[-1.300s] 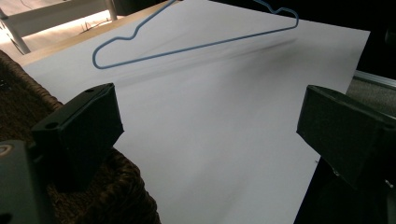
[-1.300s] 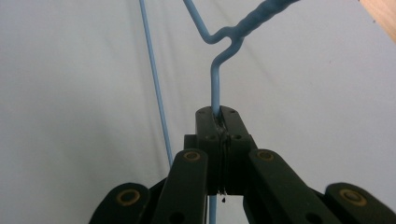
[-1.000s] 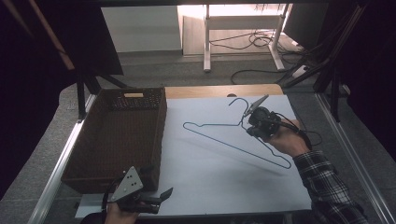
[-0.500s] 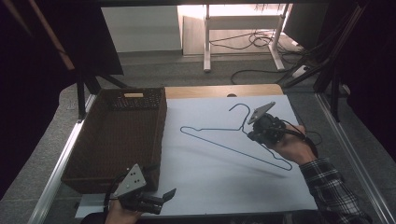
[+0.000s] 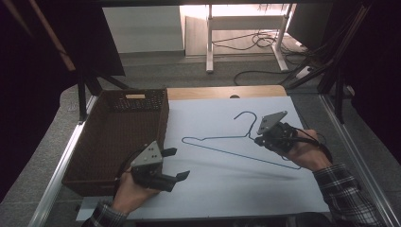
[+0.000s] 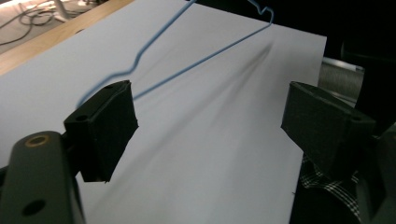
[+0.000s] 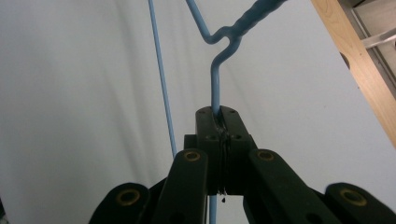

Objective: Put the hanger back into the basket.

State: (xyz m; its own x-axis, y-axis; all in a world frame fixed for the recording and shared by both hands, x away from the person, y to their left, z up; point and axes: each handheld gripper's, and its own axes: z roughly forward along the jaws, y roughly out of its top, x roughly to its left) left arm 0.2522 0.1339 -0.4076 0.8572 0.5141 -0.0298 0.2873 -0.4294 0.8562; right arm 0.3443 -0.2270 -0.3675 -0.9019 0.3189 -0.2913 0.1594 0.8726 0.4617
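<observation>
Your right gripper (image 5: 263, 137) fingers pinching the hanger (image 5: 222, 144) at 3 o'clock, your left gripper (image 5: 177, 164) fingers wide, just closing a little on nothing, basket (image 5: 113, 137) at 9 o'clock

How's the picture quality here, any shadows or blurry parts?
High view: dim, with dark edges; the hanger casts a soft shadow on the white sheet. Left gripper view: streaky shadow on the sheet. Right gripper view: the hanger is sharp at the right gripper.
</observation>
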